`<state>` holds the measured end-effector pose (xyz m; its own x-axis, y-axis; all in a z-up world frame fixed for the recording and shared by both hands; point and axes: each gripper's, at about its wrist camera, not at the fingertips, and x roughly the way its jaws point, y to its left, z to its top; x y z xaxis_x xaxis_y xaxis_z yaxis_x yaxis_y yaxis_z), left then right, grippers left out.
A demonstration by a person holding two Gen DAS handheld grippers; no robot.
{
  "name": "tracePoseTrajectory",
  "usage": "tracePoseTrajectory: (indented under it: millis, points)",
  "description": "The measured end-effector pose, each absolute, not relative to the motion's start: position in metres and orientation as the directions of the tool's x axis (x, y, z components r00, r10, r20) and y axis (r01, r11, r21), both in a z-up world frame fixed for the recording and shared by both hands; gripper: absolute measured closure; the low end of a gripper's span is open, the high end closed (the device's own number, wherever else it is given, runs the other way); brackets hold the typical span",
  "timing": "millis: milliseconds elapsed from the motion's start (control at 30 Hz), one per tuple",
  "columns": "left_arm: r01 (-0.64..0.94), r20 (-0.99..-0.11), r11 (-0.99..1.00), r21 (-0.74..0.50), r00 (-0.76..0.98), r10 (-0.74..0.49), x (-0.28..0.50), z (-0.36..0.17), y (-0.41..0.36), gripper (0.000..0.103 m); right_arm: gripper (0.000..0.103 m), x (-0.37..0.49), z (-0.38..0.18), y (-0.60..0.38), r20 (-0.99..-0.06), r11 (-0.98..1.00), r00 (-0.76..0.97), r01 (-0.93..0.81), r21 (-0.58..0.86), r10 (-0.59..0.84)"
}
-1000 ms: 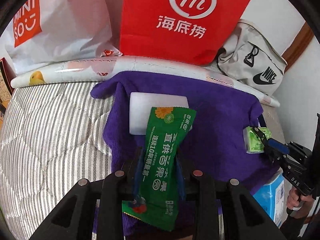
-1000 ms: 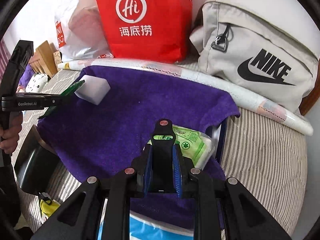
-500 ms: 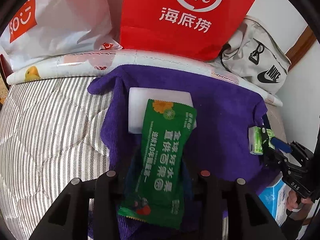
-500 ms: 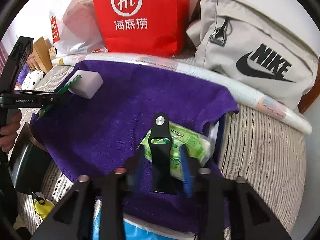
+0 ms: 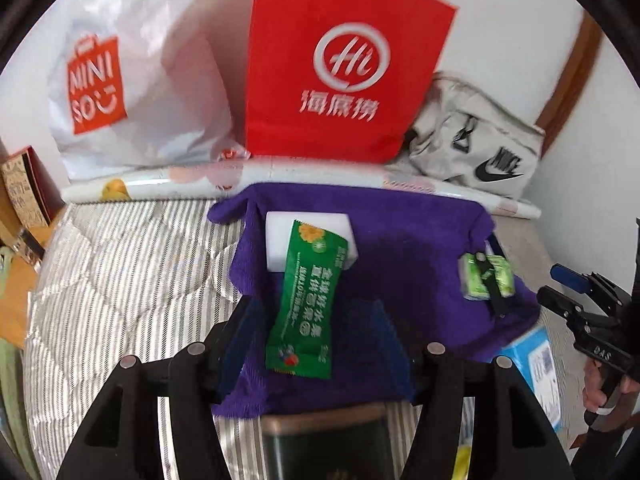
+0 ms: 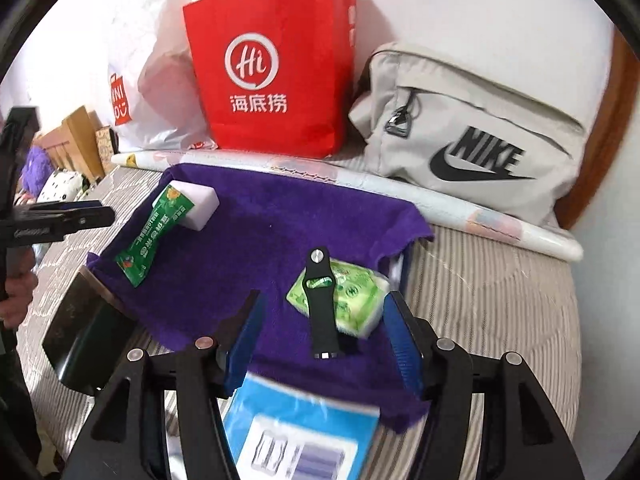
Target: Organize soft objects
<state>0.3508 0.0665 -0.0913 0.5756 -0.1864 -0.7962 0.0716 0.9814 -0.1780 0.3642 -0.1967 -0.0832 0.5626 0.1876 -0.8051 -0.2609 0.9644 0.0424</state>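
A purple towel (image 5: 420, 248) (image 6: 260, 240) is spread on the striped mattress. On it, a green sachet (image 5: 308, 300) (image 6: 154, 236) leans against a white sponge (image 5: 312, 236) (image 6: 200, 204). My left gripper (image 5: 316, 344) (image 6: 104, 210) is opening; the sachet's lower end lies between its blue pads, which stand clear of it. A black watch strap (image 6: 322, 308) (image 5: 494, 292) lies across a green tissue pack (image 6: 352, 292) (image 5: 474, 280). My right gripper (image 6: 324, 340) (image 5: 550, 286) is opening too, with the strap's end between its pads and untouched.
Against the wall stand a red paper bag (image 5: 340, 60), a white MINISO bag (image 5: 132, 92) and a grey Nike bag (image 6: 472, 136), behind a rolled mat (image 5: 160, 184). A blue box (image 6: 304, 436) and a dark tin (image 6: 84, 340) lie under the towel's near edge.
Both grippers went from shut to open and drew back and up. The sachet was let go against the sponge, and the strap was let go on the tissue pack.
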Motion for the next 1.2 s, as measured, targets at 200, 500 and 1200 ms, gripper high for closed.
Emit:
tracePoseTrajectory:
  millis: [200, 500, 1200]
  points:
    - [0.07, -0.801, 0.974, -0.215, 0.558, -0.217, 0.31, -0.082, 0.067, 0.045, 0.042, 0.324, -0.07, -0.206, -0.779, 0.972, 0.593, -0.221, 0.083, 0.202]
    - [0.078, -0.814, 0.972, -0.223, 0.533, -0.23, 0.236, -0.087, 0.055, 0.045, 0.042, 0.259, -0.077, -0.205, -0.822, 0.978, 0.546, -0.202, 0.056, 0.16]
    - [0.184, -0.862, 0.974, -0.132, 0.463, -0.204, 0.149, -0.164, 0.002, 0.046, 0.042, 0.146, -0.095, -0.176, -0.792, 0.954, 0.552, -0.276, 0.122, 0.261]
